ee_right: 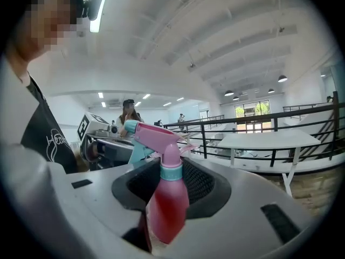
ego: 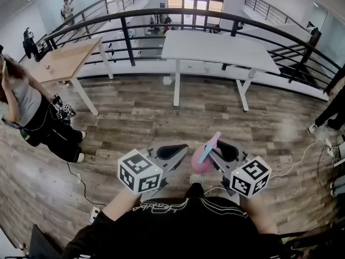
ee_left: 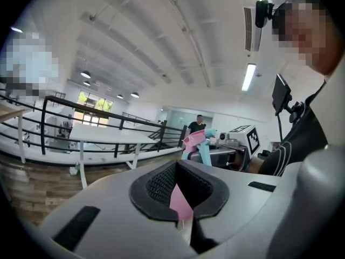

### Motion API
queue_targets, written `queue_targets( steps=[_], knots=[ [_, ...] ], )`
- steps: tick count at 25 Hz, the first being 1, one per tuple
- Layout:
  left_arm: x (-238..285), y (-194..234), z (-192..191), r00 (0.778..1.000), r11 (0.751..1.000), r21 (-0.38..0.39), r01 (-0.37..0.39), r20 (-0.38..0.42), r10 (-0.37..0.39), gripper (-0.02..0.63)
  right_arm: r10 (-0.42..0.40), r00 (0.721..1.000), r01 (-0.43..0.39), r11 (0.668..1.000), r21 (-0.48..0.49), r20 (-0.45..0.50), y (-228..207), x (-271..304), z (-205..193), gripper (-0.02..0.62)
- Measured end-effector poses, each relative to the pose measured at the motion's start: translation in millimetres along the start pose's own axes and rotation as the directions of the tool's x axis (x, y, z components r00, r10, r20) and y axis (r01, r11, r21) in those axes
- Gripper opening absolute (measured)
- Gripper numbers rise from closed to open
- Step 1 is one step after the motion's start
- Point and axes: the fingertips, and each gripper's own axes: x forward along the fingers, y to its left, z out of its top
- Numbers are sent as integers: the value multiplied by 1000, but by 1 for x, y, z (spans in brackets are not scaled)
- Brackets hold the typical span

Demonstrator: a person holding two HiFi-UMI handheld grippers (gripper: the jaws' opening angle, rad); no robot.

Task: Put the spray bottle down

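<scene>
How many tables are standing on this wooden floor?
2: a wooden table at the left by the railing, and a white table in the middle. Others may hide beyond the railing.

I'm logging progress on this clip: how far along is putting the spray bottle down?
Done: nothing looks finished yet. In hand: the pink spray bottle stands upright, clamped in the right hand-held gripper, in the air over the wood floor. Left: bring it to a surface, perhaps the white table ahead, set it down and let go.
</scene>
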Motion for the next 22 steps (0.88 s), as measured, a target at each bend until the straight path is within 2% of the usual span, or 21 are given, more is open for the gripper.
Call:
queue_targets(
  steps=[6, 14, 22],
  knots=[
    [-3, -5, 10, 1000, 1000, 21, 13, 25, -14, 8, -10, 999, 10, 1000, 12, 40, 0, -4, 11, 133],
    [2, 10, 21, 999, 1000, 23, 5, 45, -6, 8, 27, 997, -27, 1000, 4, 79, -9, 9, 15, 133],
    [49, 60, 19, 999, 1000, 6, -24, 24, 24, 8, 41, 994, -43, 999, 23, 101, -77, 41, 14, 133]
  ],
)
